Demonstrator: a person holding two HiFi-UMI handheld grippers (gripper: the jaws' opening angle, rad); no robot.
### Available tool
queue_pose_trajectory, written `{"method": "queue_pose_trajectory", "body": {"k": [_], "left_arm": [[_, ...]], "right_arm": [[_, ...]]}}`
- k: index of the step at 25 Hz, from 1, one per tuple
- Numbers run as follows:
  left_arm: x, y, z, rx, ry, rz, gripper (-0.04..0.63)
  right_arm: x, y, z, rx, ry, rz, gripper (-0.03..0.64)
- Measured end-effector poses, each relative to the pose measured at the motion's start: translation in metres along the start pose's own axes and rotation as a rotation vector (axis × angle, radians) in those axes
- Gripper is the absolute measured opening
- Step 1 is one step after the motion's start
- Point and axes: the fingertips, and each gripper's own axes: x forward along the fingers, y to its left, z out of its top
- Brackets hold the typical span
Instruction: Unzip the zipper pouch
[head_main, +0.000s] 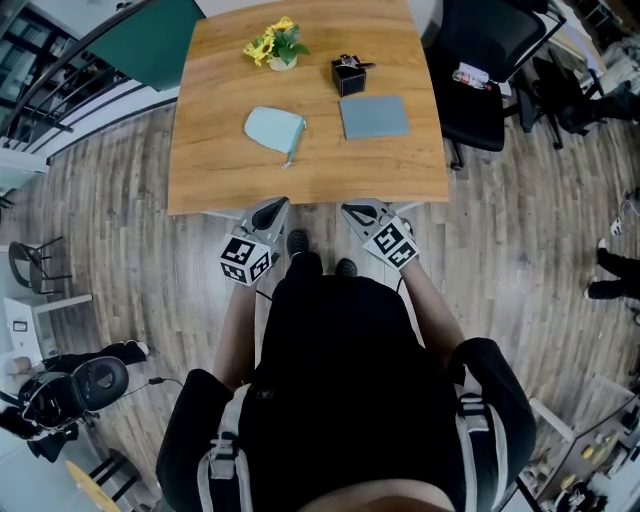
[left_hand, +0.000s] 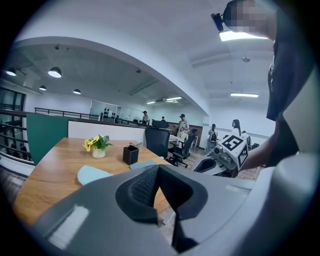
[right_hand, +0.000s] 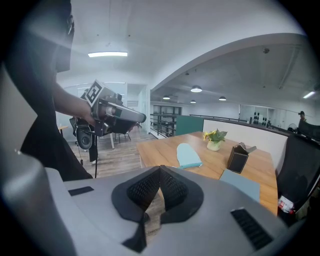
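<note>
Zipper pouch (head_main: 274, 129) flat on bench (head_main: 210, 170), left of centre, ahead of both grippers. Zippered edge apparently on right side, running near to far. Left gripper (head_main: 278, 204) nearer, almost in line; right gripper (head_main: 352, 208) offset. Both closed, empty, at near bench edge.

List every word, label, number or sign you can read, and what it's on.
No readable words or numbers anywhere.
Left tool, marker cube: black-and-white square patterns, no letters.
Right tool, marker cube: the same.
Packet on black chair: print too small to read.
</note>
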Motion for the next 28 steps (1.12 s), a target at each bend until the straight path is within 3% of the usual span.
{"method": "queue_pose_trajectory", "body": {"k": [8,18,28], "left_arm": [[0.000,-0.002,0.000,-0.002,-0.011,0.013,0.002],[-0.002,0.005,-0.004,-0.006,0.000,0.046,0.148],[0.008,0.035,-0.009,0.016,0.025,0.022,0.153]], "right_arm": [[-0.003,-0.001,-0.002,0.008,-0.012,-0.014,0.022],[-0.001,-0.004,-0.005,0.026,-0.022,-0.030,0.207],[0.012,-0.011,-0.011,0.063,-0.001,-0.064,0.213]]}}
